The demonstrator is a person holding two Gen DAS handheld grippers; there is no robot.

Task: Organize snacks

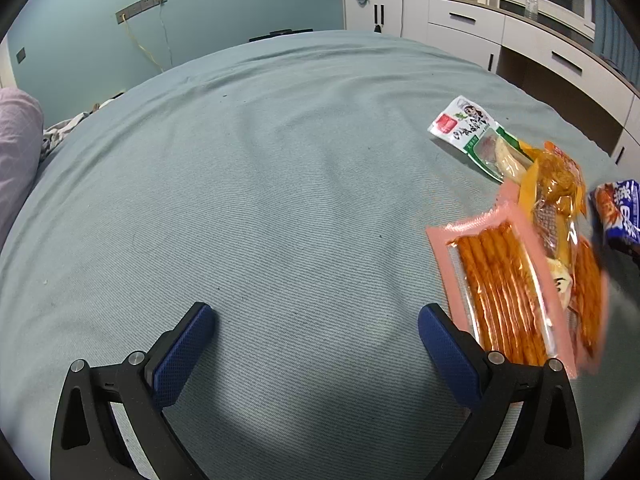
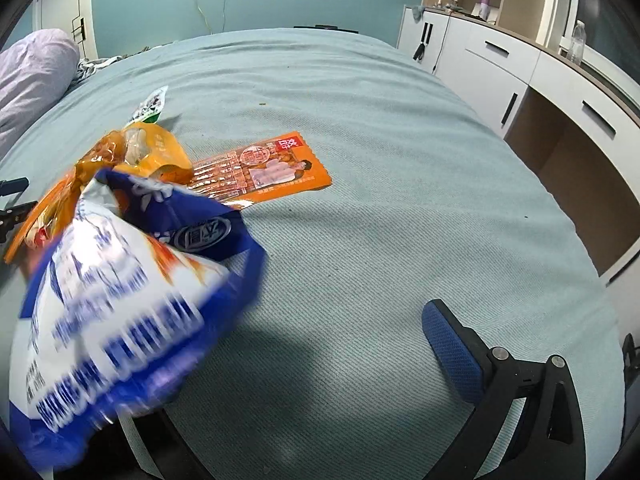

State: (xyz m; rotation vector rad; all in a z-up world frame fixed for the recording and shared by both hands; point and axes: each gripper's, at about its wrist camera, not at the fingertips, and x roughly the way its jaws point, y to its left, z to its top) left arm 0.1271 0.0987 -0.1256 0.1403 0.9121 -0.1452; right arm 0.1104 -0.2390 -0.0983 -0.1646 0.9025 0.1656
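- Far left, left wrist view: a lilac pillow (image 1: 16, 152) is lying at the edge of the bed (image 1: 260, 184), whose grey-green sheet is filling most of both views.
- Centre, left wrist view: I am holding my left claw (image 1: 316, 328) spread wide over bare sheet; its blue pads (image 1: 180, 356) are standing well apart and gripping nothing.
- Right of that claw: a pink packet of orange sticks (image 1: 504, 292) is lying just beside my right-hand pad, blurred at its lower end.
- Above it: a yellow packet (image 1: 556, 184) is overlapping the pink packet's top, and a white and green packet (image 1: 472, 132) is lying flat beyond, its near end tucked under the yellow one.
- Right edge, left wrist view: a blue bag (image 1: 618, 212) is showing in part, cut off by the frame.
- Left half, right wrist view: that same blue and white bag (image 2: 120, 296) is filling the near field, smeared by blur and covering the left finger of my right claw (image 2: 280, 344).
- I cannot tell whether the right claw is pinching the bag or standing released; only its right pad (image 2: 452, 352) is showing, clear of the bag.
- Centre, right wrist view: a flat orange packet (image 2: 272, 172) is lying on the sheet behind the bag.
- Far right: white drawers (image 2: 520, 68) are standing along the wall.
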